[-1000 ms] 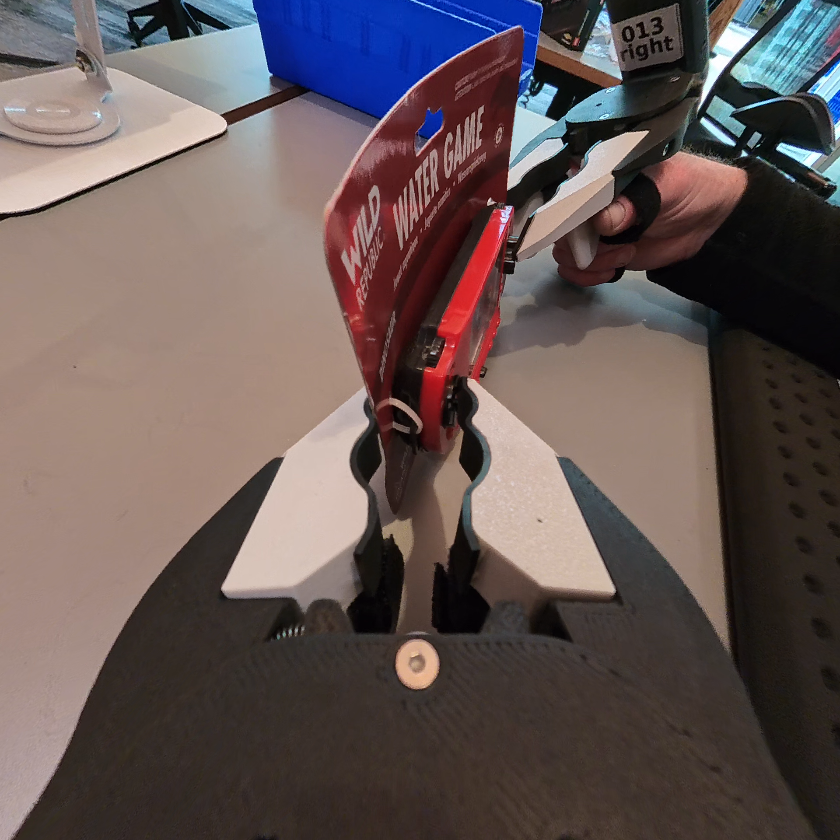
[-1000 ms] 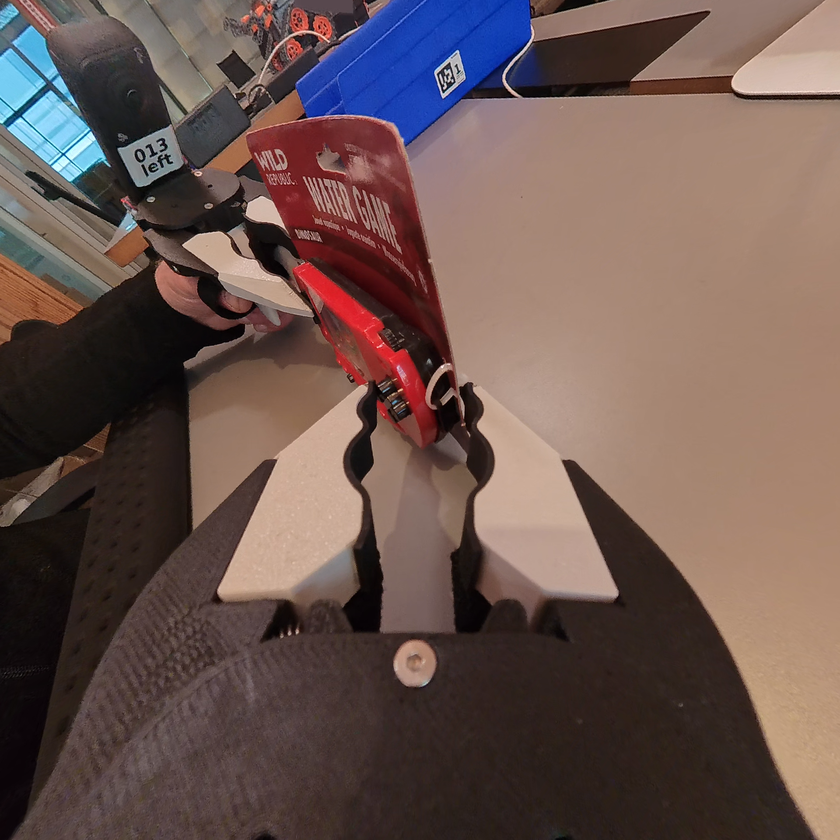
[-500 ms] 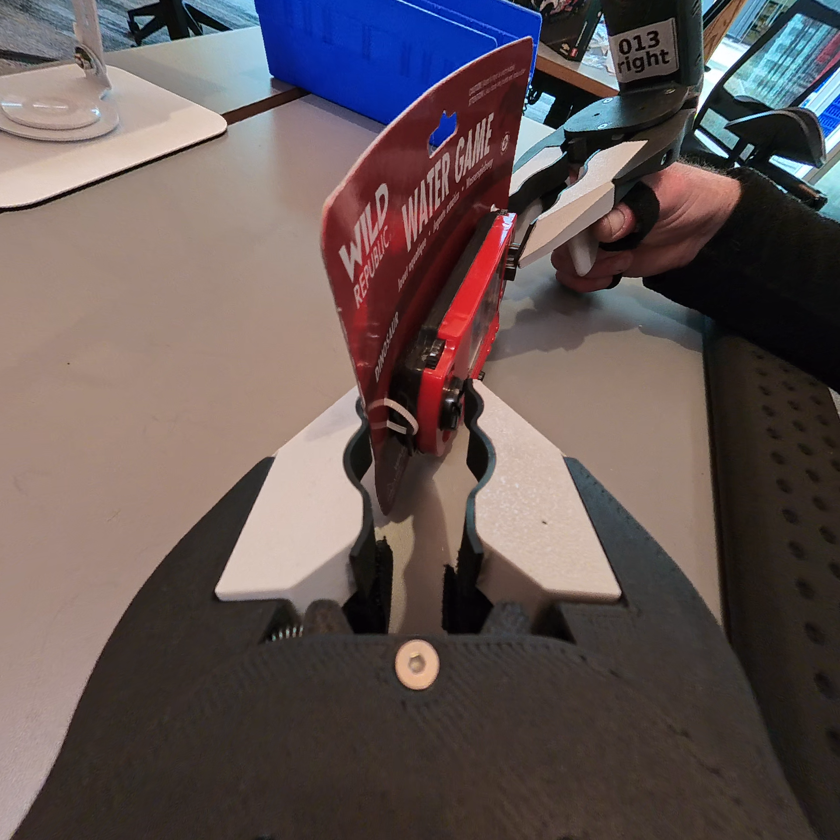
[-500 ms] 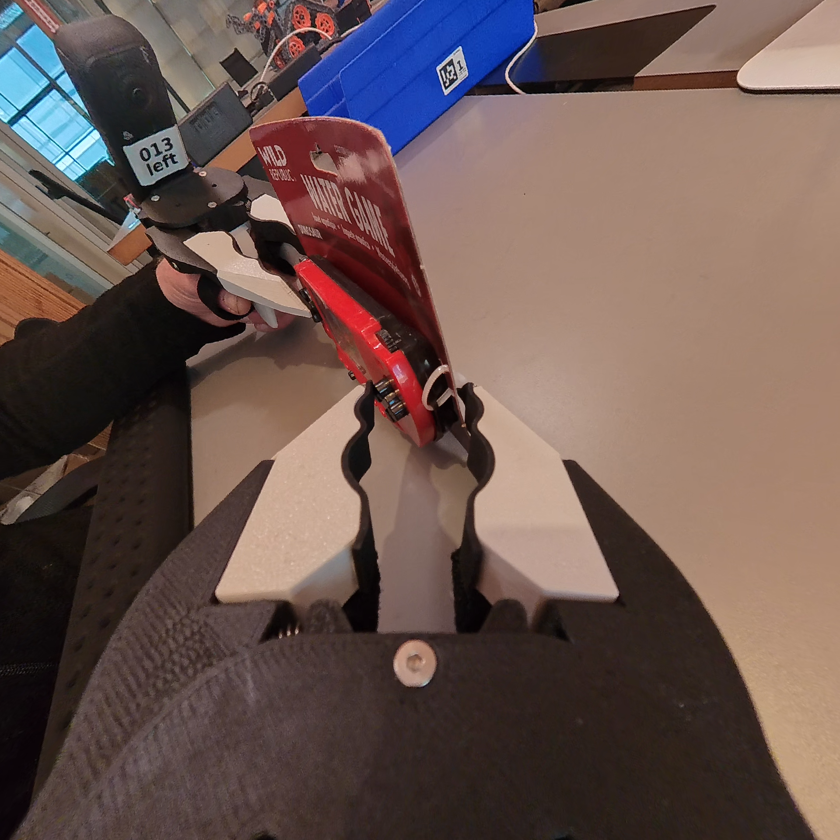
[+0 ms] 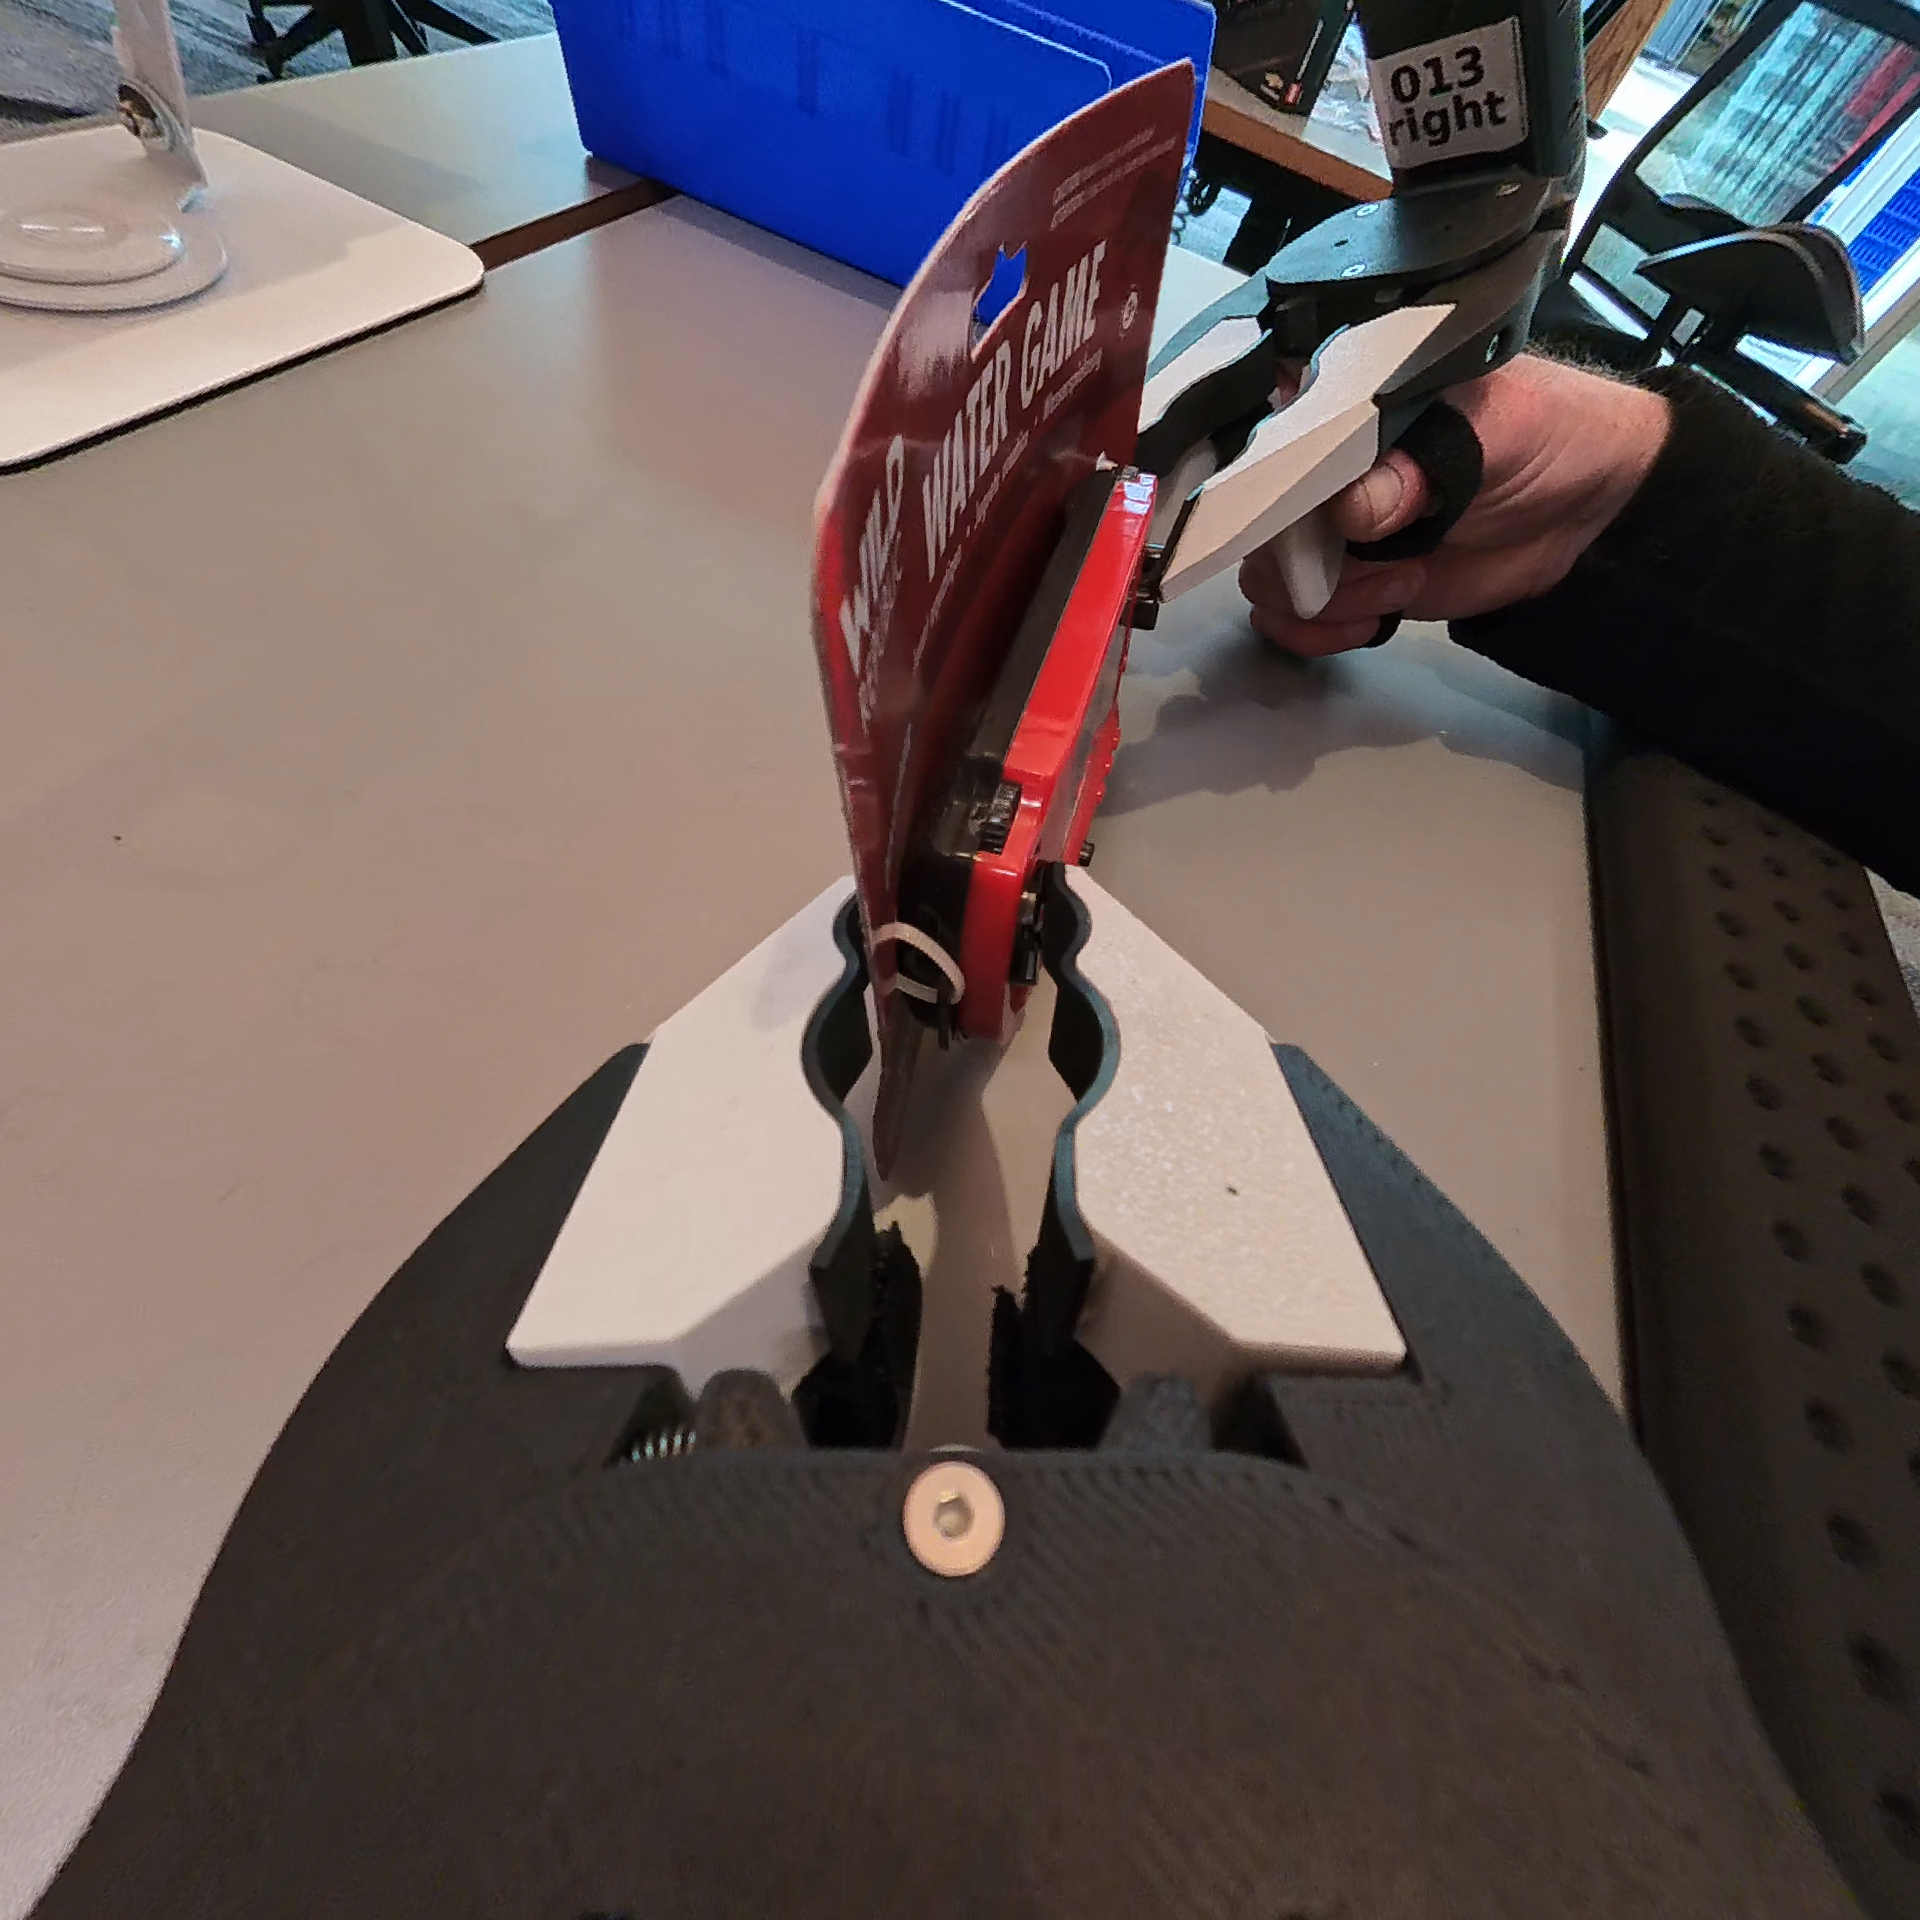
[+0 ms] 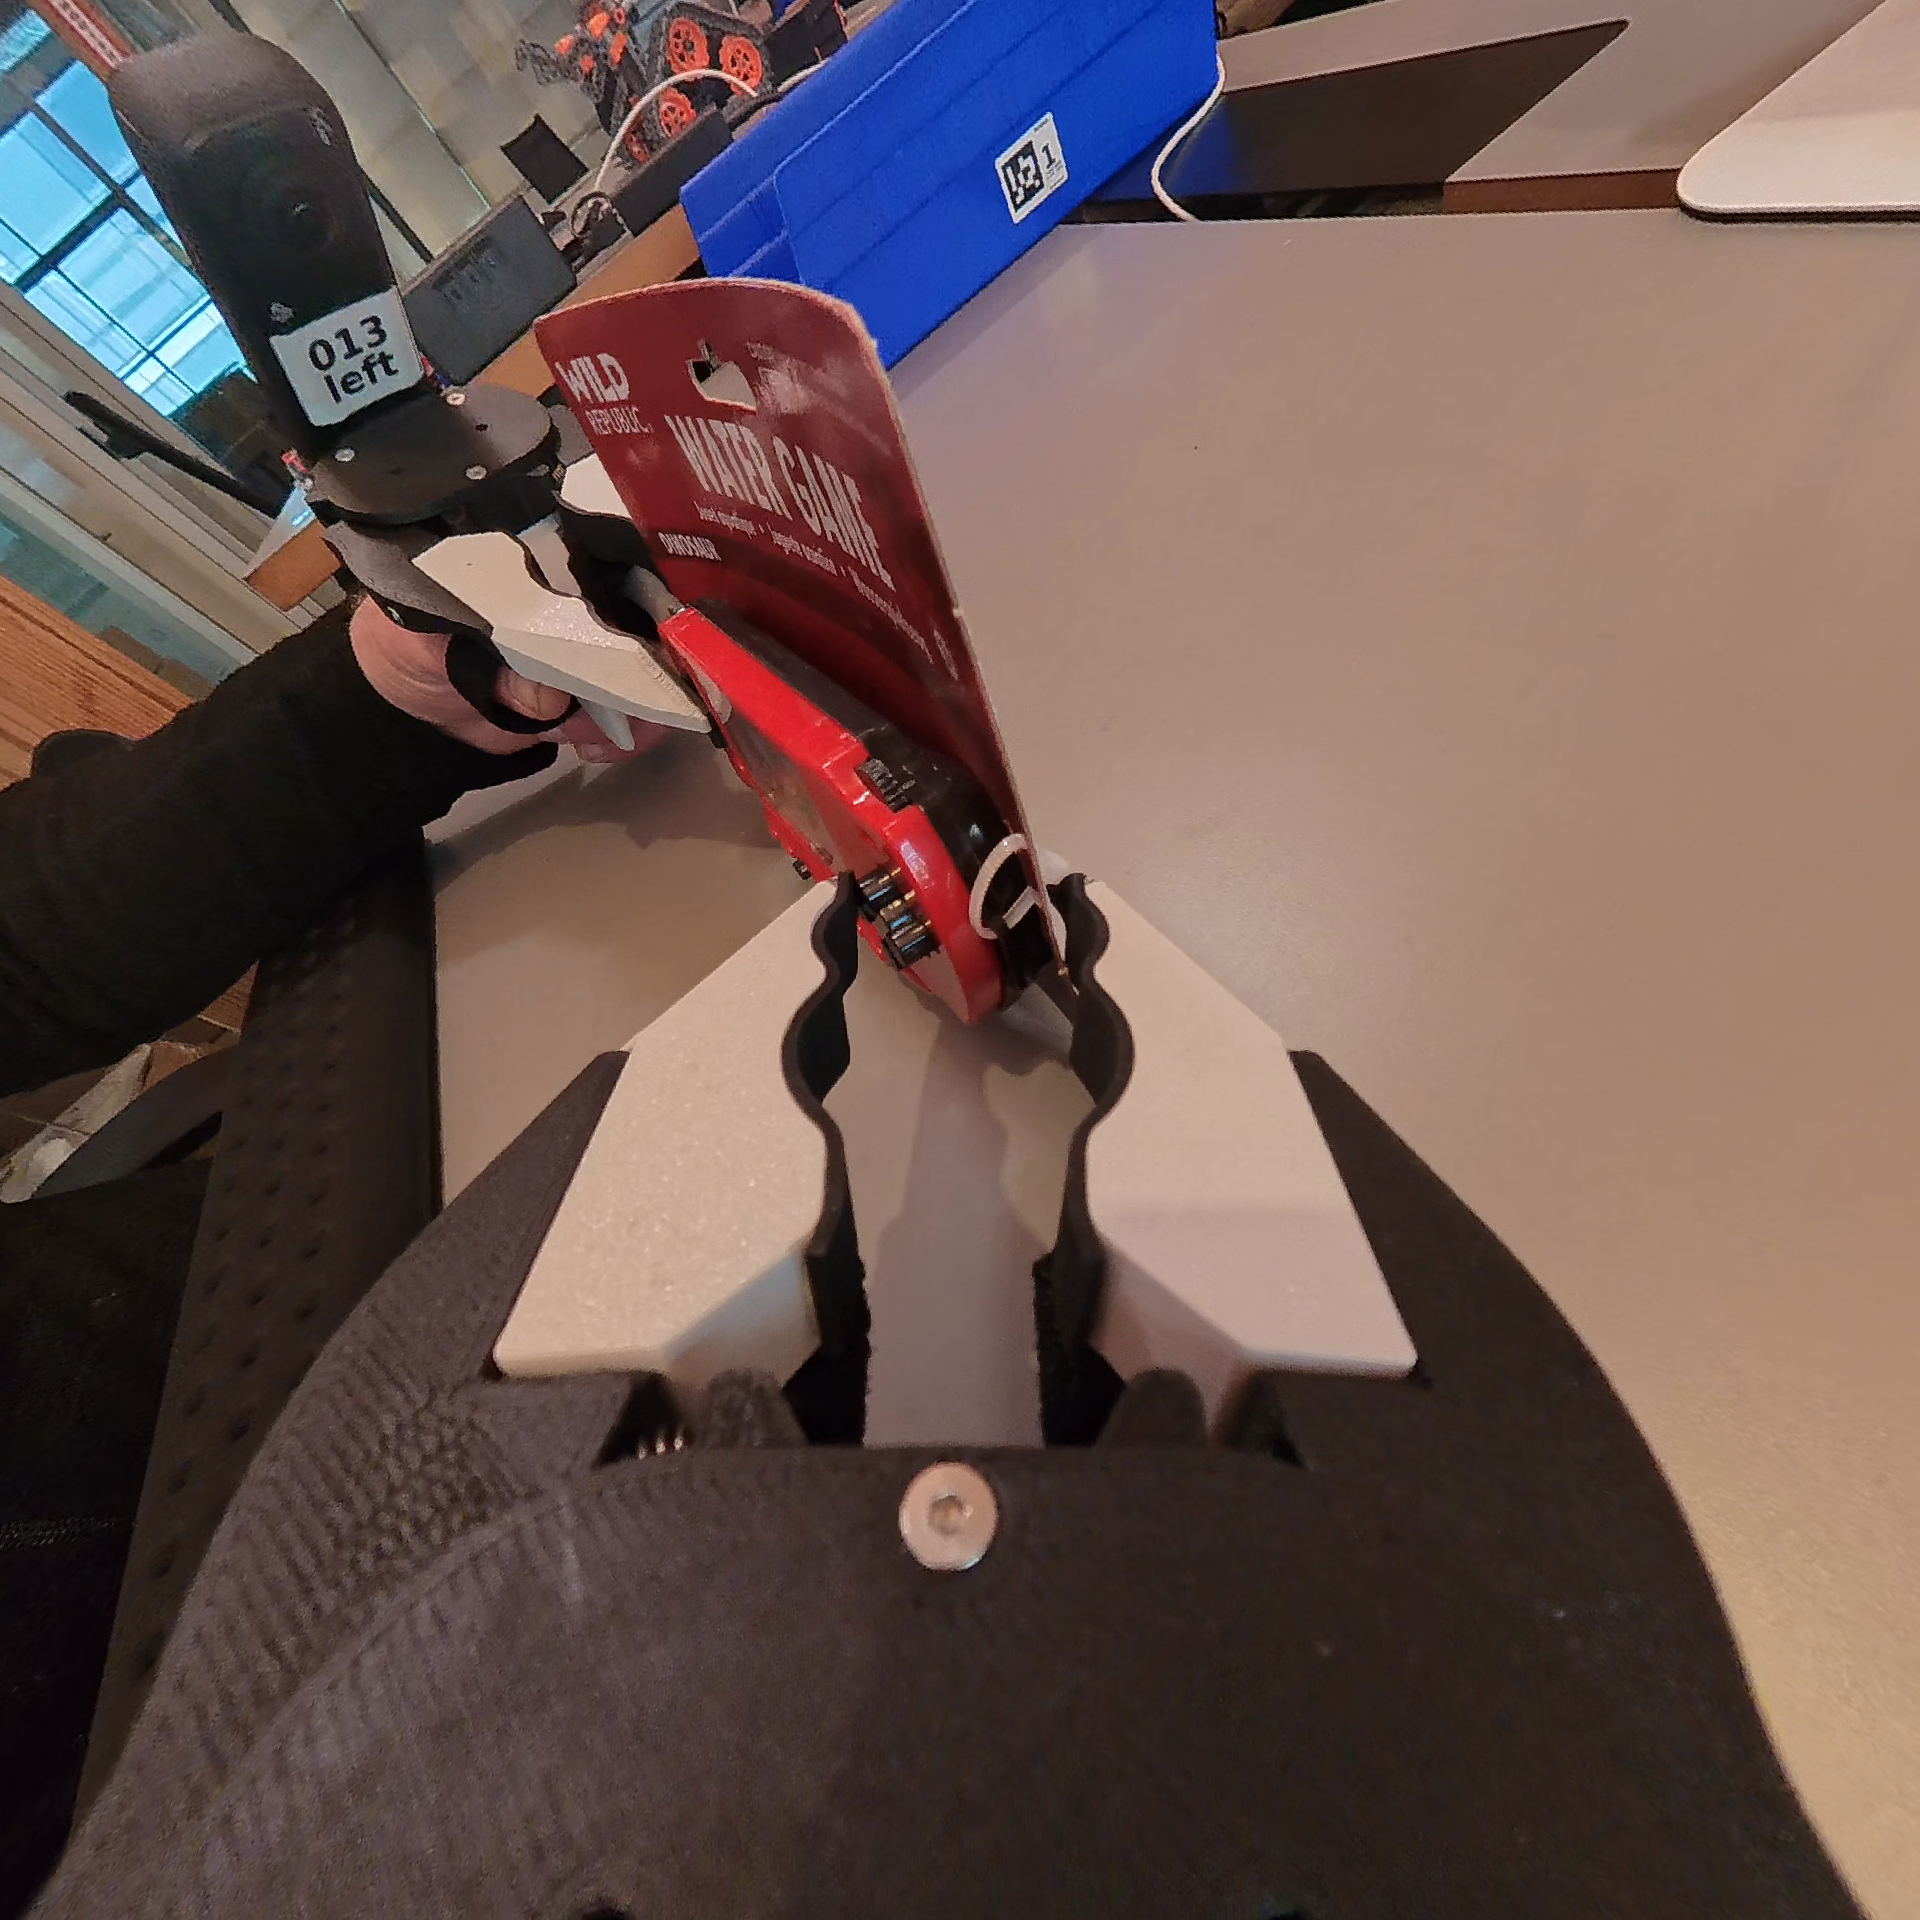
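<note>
A red handheld toy point(image 5: 1049, 727) tied with a white zip tie to a dark red backing card point(image 5: 987, 416) is held above the grey table point(image 5: 416, 727). My left gripper point(image 5: 956, 914) is shut on the toy's near end and the card's lower edge. My right gripper point(image 5: 1236, 499), held by a hand point(image 5: 1507, 499), grips the far end. In the right wrist view my right gripper point(image 6: 961, 914) is shut on the toy point(image 6: 810, 748) and card point(image 6: 790, 499), and my left gripper point(image 6: 623, 634) clamps the opposite end.
A blue bin point(image 5: 831, 125) stands at the table's far edge and also shows in the right wrist view point(image 6: 935, 156). A white pad with a clear stand point(image 5: 208, 270) lies at the far left. A black perforated chair back point(image 5: 1766, 1143) borders the table's right side.
The toy and card have tilted a little, with the card's top swinging over. Both grippers keep their hold on its two ends.
</note>
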